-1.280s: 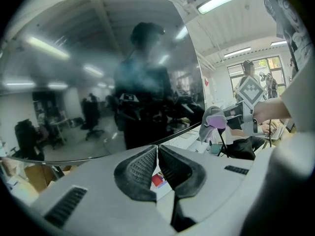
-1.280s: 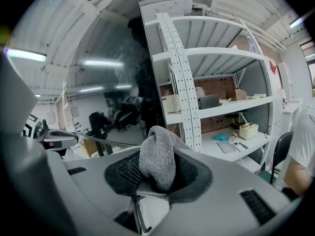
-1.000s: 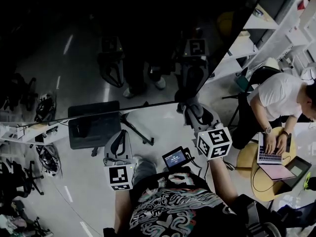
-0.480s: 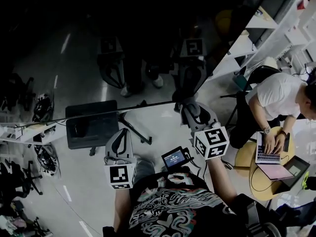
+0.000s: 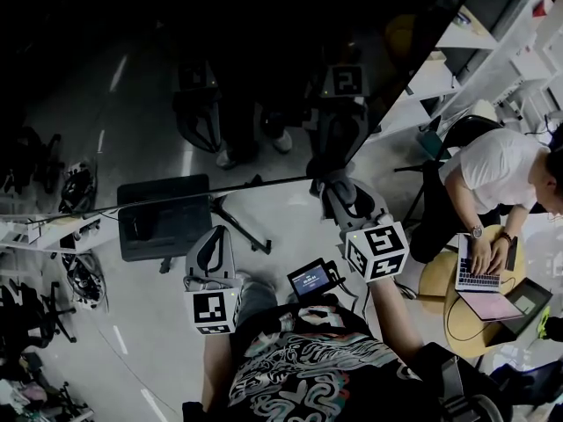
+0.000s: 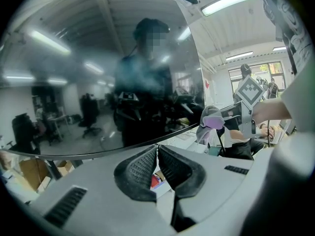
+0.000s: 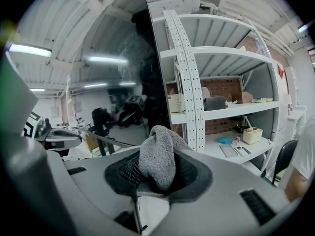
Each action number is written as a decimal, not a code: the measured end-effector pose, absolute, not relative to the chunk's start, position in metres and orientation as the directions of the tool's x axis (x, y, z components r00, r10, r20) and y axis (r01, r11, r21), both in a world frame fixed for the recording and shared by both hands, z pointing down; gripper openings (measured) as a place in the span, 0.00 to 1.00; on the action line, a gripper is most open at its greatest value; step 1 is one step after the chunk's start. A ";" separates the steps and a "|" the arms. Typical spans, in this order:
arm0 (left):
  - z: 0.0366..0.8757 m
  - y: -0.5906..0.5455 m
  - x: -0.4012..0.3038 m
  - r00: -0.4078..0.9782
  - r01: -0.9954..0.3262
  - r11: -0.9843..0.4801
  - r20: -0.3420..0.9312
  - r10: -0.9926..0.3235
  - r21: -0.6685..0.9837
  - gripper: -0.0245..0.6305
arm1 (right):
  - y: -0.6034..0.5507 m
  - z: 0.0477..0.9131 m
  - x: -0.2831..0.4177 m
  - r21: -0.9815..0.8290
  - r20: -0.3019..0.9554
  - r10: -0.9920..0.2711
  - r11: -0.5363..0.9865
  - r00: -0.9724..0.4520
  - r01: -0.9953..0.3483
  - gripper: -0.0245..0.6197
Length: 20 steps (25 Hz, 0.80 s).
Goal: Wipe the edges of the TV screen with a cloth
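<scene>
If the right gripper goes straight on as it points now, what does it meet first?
Probably the TV screen near its right edge, touched by the cloth the right gripper holds. The shelf post beside it looks farther.

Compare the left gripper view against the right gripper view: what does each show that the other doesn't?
Left gripper view only: the left gripper, shut with nothing in it, the bottom edge of the TV screen, and a person's reflection in the glass.
Right gripper view only: the right gripper shut on the cloth seen close up, the screen's vertical side edge, and a white shelving rack with boxes on it.
Both: the dark screen and the cloth, which in the left gripper view shows small, off to the right by the screen's lower edge.
</scene>
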<state>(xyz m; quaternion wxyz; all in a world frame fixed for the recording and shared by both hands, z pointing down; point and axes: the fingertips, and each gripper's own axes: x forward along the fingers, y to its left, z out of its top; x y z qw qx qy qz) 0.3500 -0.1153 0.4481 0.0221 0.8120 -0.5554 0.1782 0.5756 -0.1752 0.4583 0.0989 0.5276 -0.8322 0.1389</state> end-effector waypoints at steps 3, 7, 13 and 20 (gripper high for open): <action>0.448 -0.114 0.347 0.316 -0.913 -0.377 0.311 -0.896 -0.158 0.07 | -0.175 0.458 0.573 -0.131 0.310 -0.849 0.408 -0.429 -0.903 0.27; 0.445 -0.113 0.347 0.315 -0.916 -0.372 0.305 -0.899 -0.149 0.07 | -0.175 0.457 0.572 -0.128 0.311 -0.845 0.417 -0.436 -0.900 0.27; 0.444 -0.111 0.347 0.313 -0.917 -0.369 0.302 -0.901 -0.150 0.07 | -0.174 0.456 0.571 -0.120 0.306 -0.842 0.430 -0.445 -0.895 0.27; 0.442 -0.113 0.354 0.316 -0.919 -0.368 0.288 -0.904 -0.144 0.07 | -0.171 0.458 0.568 -0.105 0.304 -0.822 0.474 -0.482 -0.874 0.27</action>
